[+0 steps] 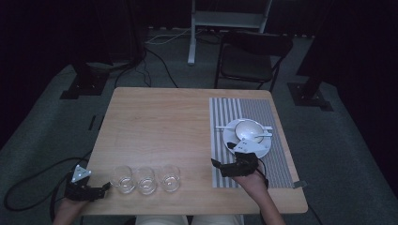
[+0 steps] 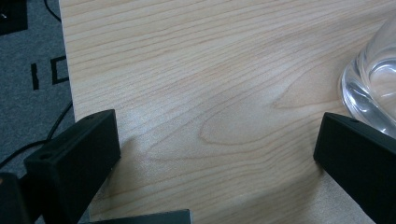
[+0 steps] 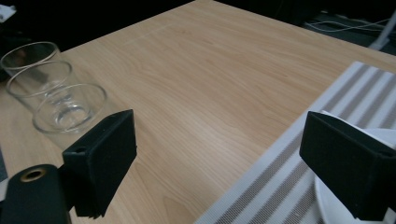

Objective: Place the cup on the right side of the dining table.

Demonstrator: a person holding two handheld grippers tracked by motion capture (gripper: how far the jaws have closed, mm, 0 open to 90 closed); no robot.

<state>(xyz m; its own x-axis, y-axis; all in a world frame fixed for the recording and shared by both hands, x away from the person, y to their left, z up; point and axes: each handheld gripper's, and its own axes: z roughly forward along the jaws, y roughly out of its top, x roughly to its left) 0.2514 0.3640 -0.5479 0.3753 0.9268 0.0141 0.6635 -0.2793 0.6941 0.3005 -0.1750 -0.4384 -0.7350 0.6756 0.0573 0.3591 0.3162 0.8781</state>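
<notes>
The left gripper (image 1: 107,186) is held open just left of the leftmost glass (image 1: 123,179). The right gripper (image 1: 223,156) (jaws wide apart) is held over the striped placemat (image 1: 277,154), near the white plate (image 1: 263,149).

Three clear drinking glasses stand upright in a row along the near edge of the wooden table (image 1: 155,117), toward its left side. The left glass (image 1: 123,179), the middle glass (image 1: 146,180) and the right glass (image 1: 170,177) sit just beside one another, close enough that their rims seem almost to touch. All three are short, round and empty, with thick bases that catch the light. They stand well apart from the striped mat (image 1: 277,154).
</notes>
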